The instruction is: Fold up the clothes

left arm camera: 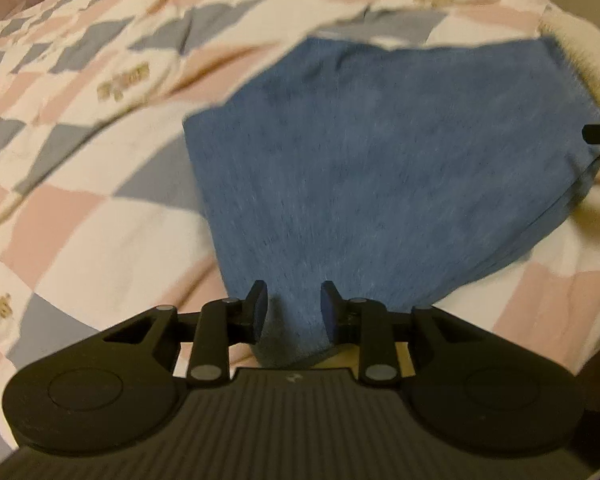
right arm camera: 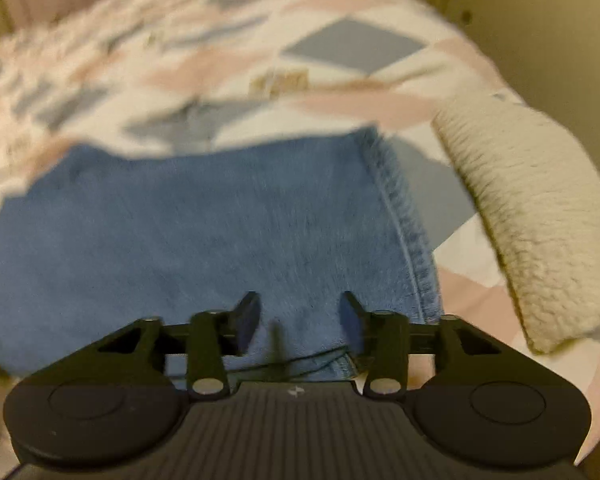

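A blue denim garment (left arm camera: pixel 380 168) lies folded on a checked quilt (left arm camera: pixel 80 216). Its near edge narrows into my left gripper (left arm camera: pixel 293 306), whose fingers are shut on a bunched fold of the denim. In the right wrist view the same denim (right arm camera: pixel 180 232) spreads ahead, with a stitched seam (right arm camera: pixel 404 232) down its right side. My right gripper (right arm camera: pixel 300 316) is shut on the denim's near edge. A black fingertip of the right gripper (left arm camera: pixel 598 134) shows at the cloth's right corner in the left wrist view. Both views are blurred by motion.
The pink, grey and white quilt (right arm camera: pixel 340 92) covers the bed all round the denim. A cream fleecy piece (right arm camera: pixel 532 220) lies just right of the denim, near the bed's right edge. A wall (right arm camera: pixel 560 40) rises beyond that edge.
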`<state>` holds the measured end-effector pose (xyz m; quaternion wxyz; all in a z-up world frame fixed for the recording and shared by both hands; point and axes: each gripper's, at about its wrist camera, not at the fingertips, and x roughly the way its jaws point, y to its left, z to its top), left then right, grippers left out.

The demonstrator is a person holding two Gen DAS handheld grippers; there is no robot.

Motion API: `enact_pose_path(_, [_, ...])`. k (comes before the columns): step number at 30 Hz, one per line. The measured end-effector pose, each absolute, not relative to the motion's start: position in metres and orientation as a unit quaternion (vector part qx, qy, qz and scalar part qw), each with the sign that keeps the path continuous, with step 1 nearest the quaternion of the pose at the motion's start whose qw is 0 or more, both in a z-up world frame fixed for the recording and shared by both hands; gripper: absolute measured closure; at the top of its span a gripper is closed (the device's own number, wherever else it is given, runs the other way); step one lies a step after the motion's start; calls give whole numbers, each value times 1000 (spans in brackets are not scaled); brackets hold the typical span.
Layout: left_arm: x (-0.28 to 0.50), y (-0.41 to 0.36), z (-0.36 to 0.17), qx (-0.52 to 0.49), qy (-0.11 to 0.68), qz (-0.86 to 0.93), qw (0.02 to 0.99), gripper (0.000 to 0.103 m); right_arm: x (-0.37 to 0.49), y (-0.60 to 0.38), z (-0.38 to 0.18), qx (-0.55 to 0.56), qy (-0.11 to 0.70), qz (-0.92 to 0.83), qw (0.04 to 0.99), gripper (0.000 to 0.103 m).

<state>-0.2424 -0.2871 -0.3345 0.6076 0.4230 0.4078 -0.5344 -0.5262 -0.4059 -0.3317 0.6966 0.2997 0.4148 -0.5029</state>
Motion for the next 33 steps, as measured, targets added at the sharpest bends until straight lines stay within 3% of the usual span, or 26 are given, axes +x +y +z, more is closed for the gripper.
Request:
enact_pose_path(3, [-235,-288,-309,415,405,-546,604,68,-523,-388,-303,314,383,-525,692,47])
enact_pose_path(13, [-205,-258,-235,423,355,-612,565,57,-478,-290,-248,369,313,-607,630,17])
enact_pose_path(17, [-187,-235,-204,415,331,-635,562,51,-448,-244,-227,375,294,-632,611,14])
enact_pose_path(21, [-175,-206,-172,401,301,-659,561,43,-423,-201,-202,375,267,-645,609,5])
enact_pose_path(33, [-172,-143,-125,377,284,-684,557,40,-397,-132,-153,341,252,-664,617,3])
